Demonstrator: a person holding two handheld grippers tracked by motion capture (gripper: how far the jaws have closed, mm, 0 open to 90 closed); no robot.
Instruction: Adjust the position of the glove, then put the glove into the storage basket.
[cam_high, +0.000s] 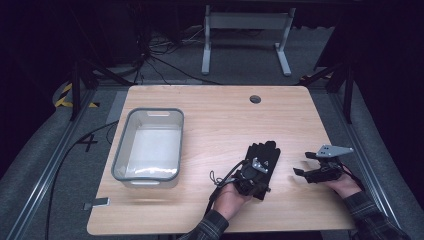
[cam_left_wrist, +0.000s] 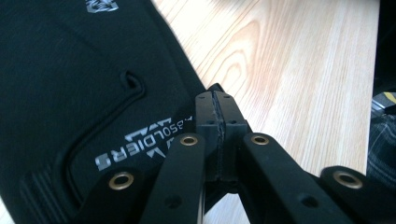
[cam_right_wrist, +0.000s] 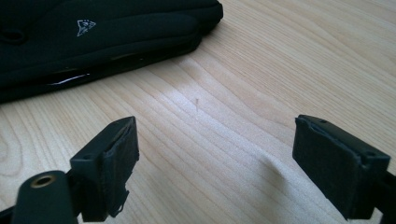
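While the left tool (cam_high: 256, 172) sits over the black glove (cam_high: 262, 155) near the front right part of the desk (cam_high: 220, 115), its jaws are pressed fully together. In the left gripper view the left tool's (cam_left_wrist: 216, 108) pads meet with no gap, right at the glove's (cam_left_wrist: 70, 93) edge, with the tips over the seam between fabric and bare wood. Can't tell if any fabric is pinched between them. White lettering and a small logo show on the glove there.

The glove lies flat on the desk, fingers pointing away from the person. The left hand (cam_high: 232, 197) comes in from the bottom edge in a plaid sleeve.

The right tool (cam_high: 307, 167) is just right of the glove and apart from it, jaws spread wide with nothing between them. In the right gripper view the right tool (cam_right_wrist: 217, 158) has bare wood between its two pads, and the glove (cam_right_wrist: 93, 37) lies farther off at upper left, not touched. The right hand (cam_high: 345, 185) holds it low over the desk, with the grey plate (cam_high: 332, 150) on top.

A grey plastic bin (cam_high: 150, 145) stands on the left part of the desk, well apart from the glove and both tools. A round cable hole (cam_high: 255, 99) sits near the far edge.
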